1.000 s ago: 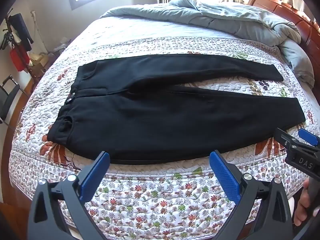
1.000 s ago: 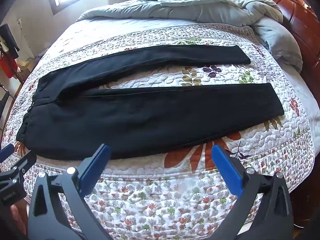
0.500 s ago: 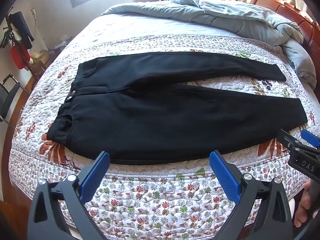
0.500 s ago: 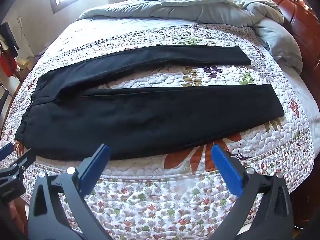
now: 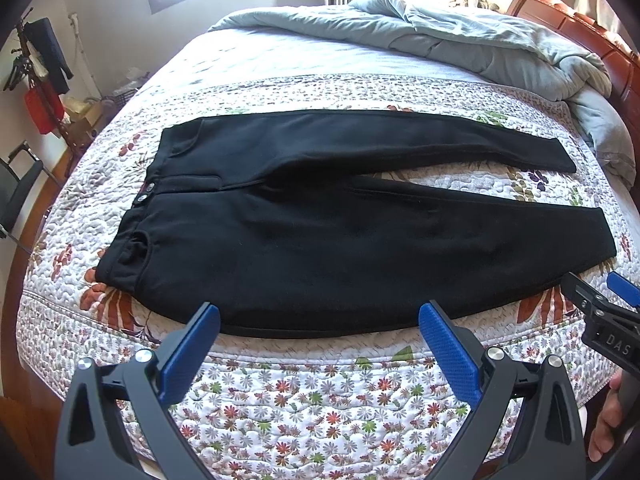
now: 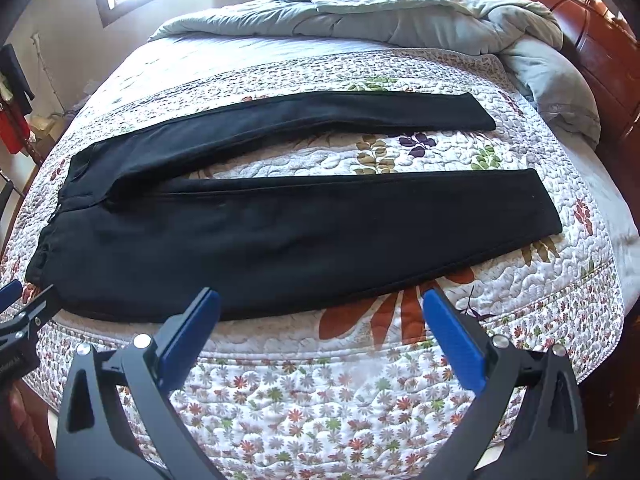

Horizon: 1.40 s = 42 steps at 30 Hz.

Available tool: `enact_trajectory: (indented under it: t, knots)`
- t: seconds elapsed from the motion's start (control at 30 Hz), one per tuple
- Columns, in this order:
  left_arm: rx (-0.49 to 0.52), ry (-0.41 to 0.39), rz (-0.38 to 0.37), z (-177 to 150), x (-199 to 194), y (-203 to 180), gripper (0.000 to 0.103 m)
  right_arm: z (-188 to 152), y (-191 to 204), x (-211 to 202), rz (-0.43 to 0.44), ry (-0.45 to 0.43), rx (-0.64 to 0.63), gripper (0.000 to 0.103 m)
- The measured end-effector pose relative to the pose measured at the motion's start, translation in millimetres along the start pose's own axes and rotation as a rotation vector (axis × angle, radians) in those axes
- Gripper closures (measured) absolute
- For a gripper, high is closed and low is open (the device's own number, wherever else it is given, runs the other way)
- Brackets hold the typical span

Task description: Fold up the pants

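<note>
At the far left of the room a red bag hangs beside dark clothes, past the edge of the bed. A flowered quilt covers the near half of the bed, and on it the black pants lie flat and unfolded, waistband to the left with its two buttons showing, and both legs running out to the right. The far leg and the near leg part toward the cuffs, with a wedge of quilt bare between them. The left hand-held gripper hovers off the near edge of the bed, close to the seat of the pants, its blue-padded jaws spread wide and holding nothing. The right hand-held gripper hovers farther right, close to the lower part of the near leg, jaws likewise wide apart and empty. A rumpled grey duvet is heaped at the far right, against the reddish wooden headboard.
</note>
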<state>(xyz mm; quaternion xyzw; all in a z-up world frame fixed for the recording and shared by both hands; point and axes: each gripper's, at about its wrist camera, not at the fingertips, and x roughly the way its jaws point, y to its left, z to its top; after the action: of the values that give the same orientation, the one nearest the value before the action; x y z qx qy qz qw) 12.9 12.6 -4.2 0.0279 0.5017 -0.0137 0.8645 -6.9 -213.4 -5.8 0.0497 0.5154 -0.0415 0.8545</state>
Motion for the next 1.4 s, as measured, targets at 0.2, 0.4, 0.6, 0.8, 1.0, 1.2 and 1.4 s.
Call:
enact_trajectory:
  t: [0.2, 0.4, 0.6, 0.8, 1.0, 1.2, 1.4]
  knots:
    - [0.0, -0.002, 0.005, 2.0, 0.2, 0.5, 0.003, 0.8, 2.7, -3.1, 0.002, -0.007, -0.009, 0.002]
    - [0.0, -0.002, 0.005, 4.1, 0.8, 0.2, 0.003, 3.9, 3.9, -5.4, 0.006, -0.009, -0.007, 0.002]
    - [0.0, -0.002, 0.005, 6.5, 2.3, 0.5, 0.003, 4.8, 4.1, -3.8, 0.017, -0.005, -0.005, 0.002]
    - [0.003, -0.001, 0.005, 7.1, 3.2, 0.9, 0.003, 4.0, 4.9, -1.0, 0.017, 0.0, -0.007, 0.002]
    - [0.005, 0.0, 0.005, 6.6, 4.4, 0.7, 0.003, 4.7, 4.2, 0.5, 0.016, 0.0, -0.008, 0.002]
    - [0.005, 0.0, 0.005, 6.0, 5.5, 0.6, 0.003, 4.0, 4.6, 1.3, 0.017, 0.004, -0.008, 0.002]
    - [0.005, 0.001, 0.005, 6.1, 5.4, 0.5, 0.003, 3.5, 6.0, 1.4, 0.015, 0.004, -0.011, 0.002]
